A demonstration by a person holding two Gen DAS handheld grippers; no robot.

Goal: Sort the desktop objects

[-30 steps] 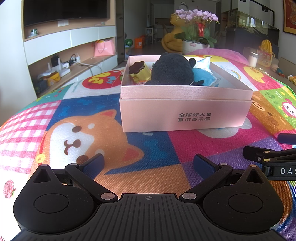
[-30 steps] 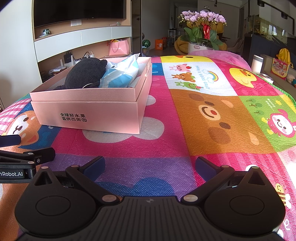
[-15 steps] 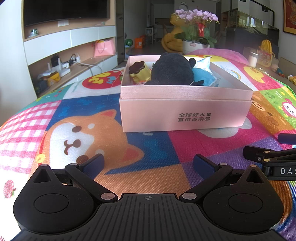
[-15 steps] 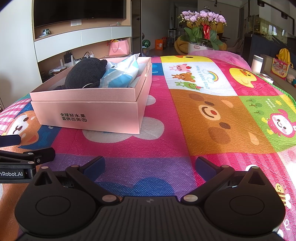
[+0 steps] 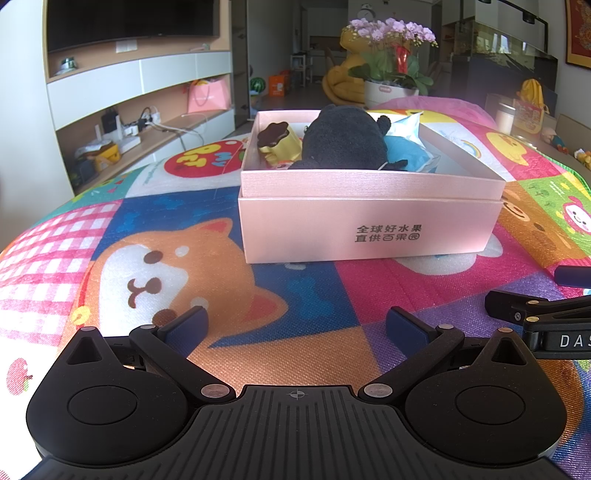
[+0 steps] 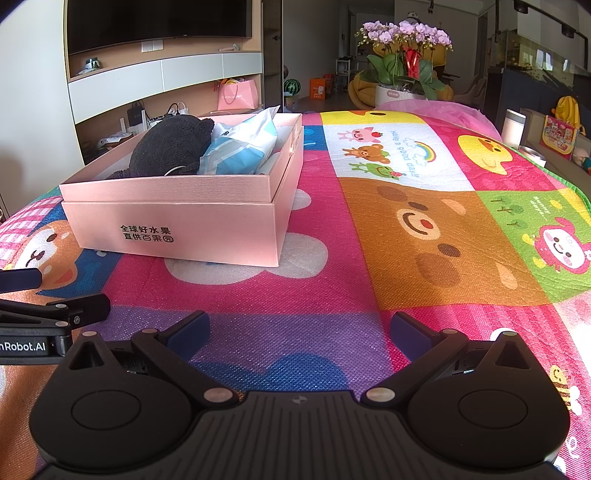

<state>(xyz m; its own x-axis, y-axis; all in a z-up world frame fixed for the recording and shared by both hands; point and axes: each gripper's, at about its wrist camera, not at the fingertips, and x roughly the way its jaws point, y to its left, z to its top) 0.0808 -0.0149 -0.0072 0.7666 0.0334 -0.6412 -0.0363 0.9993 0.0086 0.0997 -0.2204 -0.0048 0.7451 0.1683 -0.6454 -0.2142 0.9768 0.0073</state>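
While both tools sit low over the colourful cartoon-printed play mat (image 5: pixel 155 229), the left gripper (image 5: pixel 295 326) has its blue-padded fingers spread wide with nothing between them, and the right gripper (image 6: pixel 301 330) is likewise released and holds nothing. The two grippers lie side by side, near each other; the right one's black finger shows at the right edge of the left wrist view, and the left one's shows at the left edge of the right wrist view.

Ahead of them, well apart from both, stands the open pink cardboard box (image 5: pixel 369 229) with black Chinese lettering on its front wall. Inside it lie a black plush toy (image 5: pixel 343 142), a blue and white soft plastic pack (image 6: pixel 240 149) touching the toy's right side, and a small yellow toy with a dark brown top (image 5: pixel 277 142) at the box's left end.

Beyond the mat stands a pot of purple orchids (image 6: pixel 404 31).
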